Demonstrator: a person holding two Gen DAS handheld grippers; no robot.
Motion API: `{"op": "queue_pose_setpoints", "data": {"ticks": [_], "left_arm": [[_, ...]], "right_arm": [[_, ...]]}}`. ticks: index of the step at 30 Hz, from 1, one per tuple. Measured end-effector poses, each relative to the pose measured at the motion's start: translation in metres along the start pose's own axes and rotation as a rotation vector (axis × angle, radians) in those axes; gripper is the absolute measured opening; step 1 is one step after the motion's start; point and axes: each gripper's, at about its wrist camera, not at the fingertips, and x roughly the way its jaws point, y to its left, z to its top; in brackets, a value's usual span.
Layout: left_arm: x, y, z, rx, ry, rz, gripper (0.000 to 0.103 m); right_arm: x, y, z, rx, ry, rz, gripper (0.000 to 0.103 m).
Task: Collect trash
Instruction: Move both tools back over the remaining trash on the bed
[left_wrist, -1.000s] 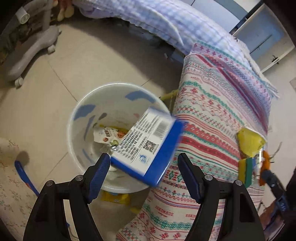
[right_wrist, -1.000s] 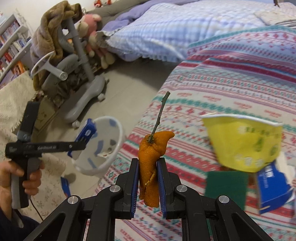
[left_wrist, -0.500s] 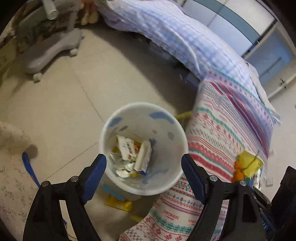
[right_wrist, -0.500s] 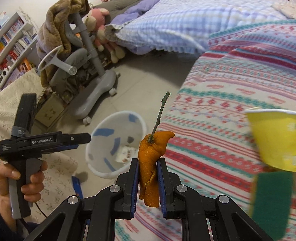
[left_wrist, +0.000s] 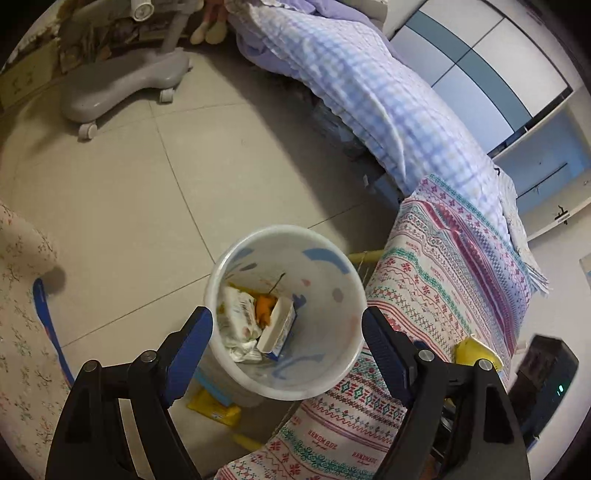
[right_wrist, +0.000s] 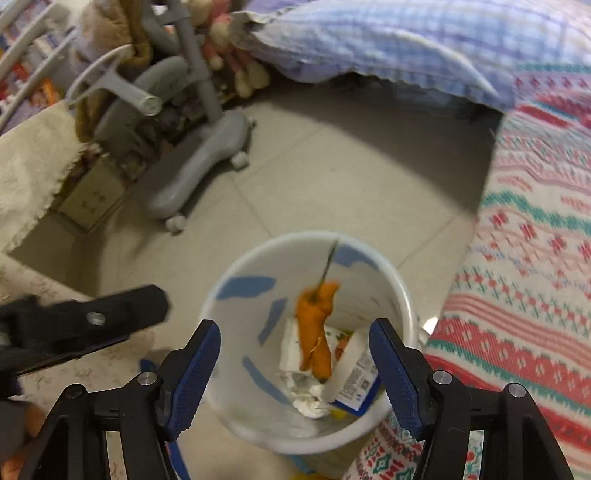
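Both your grippers, left (left_wrist: 287, 345) and right (right_wrist: 294, 360), gape wide over the white bin (right_wrist: 229, 275). Orange peel (right_wrist: 314, 325) lies inside; only the left view shows a yellow cup (left_wrist: 474, 349) at 4 o'clock.

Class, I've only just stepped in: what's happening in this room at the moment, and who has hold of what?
A person is clearing rubbish into a white bin on the floor beside a patterned cloth. Both tools are open and hold nothing: the left hand-held gripper and the right hand-held gripper hover above the bin. An orange peel with a stalk is inside the bin, among a blue-and-white box and crumpled wrappers. A yellow cup remains on the cloth.
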Motion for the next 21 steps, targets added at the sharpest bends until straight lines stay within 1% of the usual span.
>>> {"op": "queue_pose_setpoints", "data": {"ticks": [2, 4, 6, 9, 11, 13, 16, 18, 21], "left_arm": [[0.001, -0.008, -0.001, 0.020, 0.003, -0.009, 0.085], [0.001, -0.016, -0.004, 0.039, 0.006, -0.015, 0.085], [0.000, -0.027, -0.007, 0.064, 0.008, -0.020, 0.085], [-0.001, -0.045, -0.016, 0.108, 0.005, -0.026, 0.085], [-0.001, -0.060, -0.024, 0.143, 0.018, -0.026, 0.085], [-0.001, -0.073, -0.030, 0.163, 0.028, -0.045, 0.085], [-0.004, -0.101, -0.042, 0.205, 0.025, -0.068, 0.085], [-0.003, -0.122, -0.051, 0.251, 0.029, -0.062, 0.085], [0.005, -0.154, -0.067, 0.301, 0.051, -0.066, 0.085]], "right_arm": [[-0.004, -0.007, -0.005, 0.024, 0.009, -0.008, 0.072], [-0.016, -0.013, -0.008, 0.025, -0.003, -0.028, 0.072], [-0.033, -0.019, -0.013, 0.024, -0.015, -0.038, 0.072], [-0.063, -0.028, -0.023, 0.042, -0.026, -0.022, 0.072], [-0.088, -0.037, -0.031, 0.042, -0.051, -0.036, 0.072], [-0.112, -0.047, -0.037, 0.050, -0.075, -0.059, 0.072], [-0.153, -0.071, -0.051, 0.085, -0.092, -0.058, 0.072], [-0.187, -0.096, -0.061, 0.118, -0.123, -0.097, 0.072], [-0.229, -0.131, -0.070, 0.153, -0.201, -0.159, 0.075]]}}
